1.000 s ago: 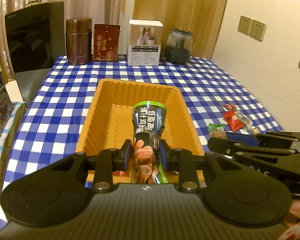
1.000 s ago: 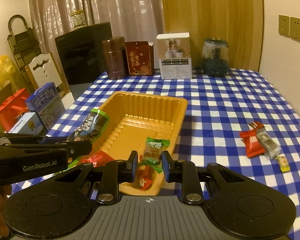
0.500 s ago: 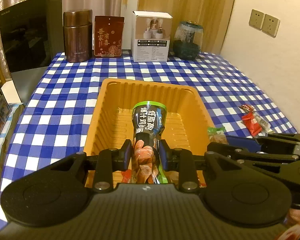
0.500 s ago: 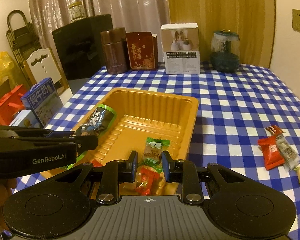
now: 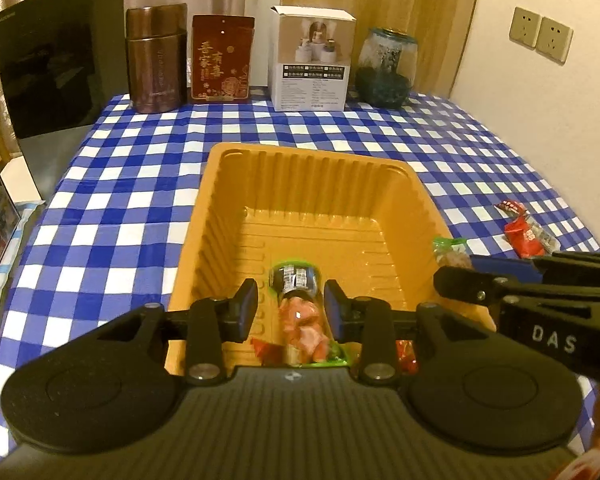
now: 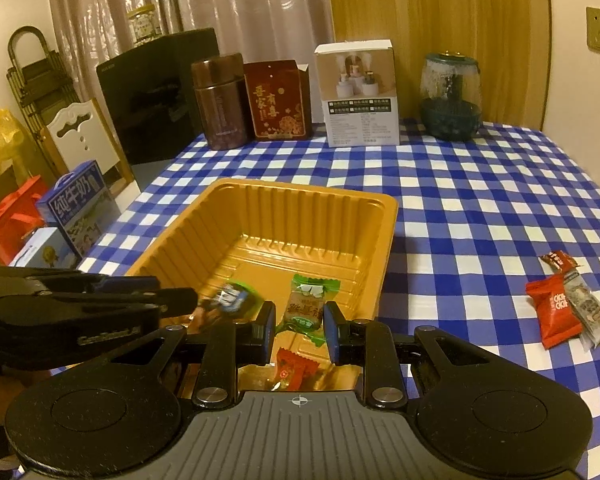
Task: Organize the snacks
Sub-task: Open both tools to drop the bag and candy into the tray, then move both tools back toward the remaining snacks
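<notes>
Your left tool (image 5: 291, 310) is opening, letting the dark snack pouch (image 5: 299, 308) between its pads drop into the orange tray (image 5: 236, 184) below. Your right tool (image 6: 299, 330) grips the green-wrapped candy (image 6: 305, 312) above the same tray, ready to release.

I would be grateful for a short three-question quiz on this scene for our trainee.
1. True or false: the tray is empty.
2. The right gripper is shut on: A a spoon, B a green candy, C a bottle.
3. Fill in: in the right wrist view, the red packet lies on the cloth to the tray's ____.
Key: 1 false; 2 B; 3 right.
</notes>
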A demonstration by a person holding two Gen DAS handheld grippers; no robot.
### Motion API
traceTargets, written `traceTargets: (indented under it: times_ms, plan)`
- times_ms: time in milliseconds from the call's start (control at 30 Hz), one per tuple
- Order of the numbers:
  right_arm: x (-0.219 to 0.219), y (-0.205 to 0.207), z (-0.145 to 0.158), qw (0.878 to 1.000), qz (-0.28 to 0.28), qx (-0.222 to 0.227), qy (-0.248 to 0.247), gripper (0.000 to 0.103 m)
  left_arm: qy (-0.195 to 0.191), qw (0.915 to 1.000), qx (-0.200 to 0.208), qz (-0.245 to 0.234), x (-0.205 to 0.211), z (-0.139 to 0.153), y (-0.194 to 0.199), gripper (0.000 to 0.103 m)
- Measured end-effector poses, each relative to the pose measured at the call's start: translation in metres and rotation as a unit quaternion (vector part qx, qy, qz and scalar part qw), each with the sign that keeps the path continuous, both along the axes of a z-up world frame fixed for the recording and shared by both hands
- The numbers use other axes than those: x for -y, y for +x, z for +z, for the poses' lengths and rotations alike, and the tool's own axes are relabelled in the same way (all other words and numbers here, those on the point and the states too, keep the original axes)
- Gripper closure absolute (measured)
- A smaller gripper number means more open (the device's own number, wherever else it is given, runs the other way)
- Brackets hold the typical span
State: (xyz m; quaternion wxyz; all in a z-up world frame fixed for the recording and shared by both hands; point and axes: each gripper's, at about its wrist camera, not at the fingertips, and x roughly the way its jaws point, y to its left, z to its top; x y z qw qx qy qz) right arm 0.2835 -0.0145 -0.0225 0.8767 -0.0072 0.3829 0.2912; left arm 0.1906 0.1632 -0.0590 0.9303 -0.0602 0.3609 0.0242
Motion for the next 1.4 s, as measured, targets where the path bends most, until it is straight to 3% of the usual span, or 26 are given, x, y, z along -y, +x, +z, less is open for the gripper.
traceTargets:
  times_ms: [500,533,600,633,1267,1400]
  plan:
    - [-0.009,-0.002,0.004,1.0,0.012,-0.001,0.026,0.077,0.001,0.9998,0.008,0.016,-0.014,0.009,-0.025,0.066]
    - [-0.009,-0.002,0.005,0.999,0.016,-0.002,0.036,0.074,0.002,0.9998,0.009,0.017,-0.014,0.009,-0.026,0.065]
    - [-0.008,-0.002,0.006,0.999,0.014,-0.001,0.051,0.043,0.001,0.9998,0.01,0.018,-0.016,0.011,-0.027,0.064]
    - [-0.006,-0.001,0.007,0.998,0.008,0.001,0.055,0.039,0.0,0.9998,0.01,0.019,-0.016,0.011,-0.028,0.064]
    - [0.065,-0.046,0.029,0.996,-0.076,-0.007,0.048,0.039,-0.026,0.9991,0.025,0.02,0.014,0.036,-0.073,0.054]
    - [0.079,-0.063,0.035,0.996,-0.083,-0.002,0.043,0.039,-0.028,0.9991,0.027,0.015,0.031,0.041,-0.085,0.046]
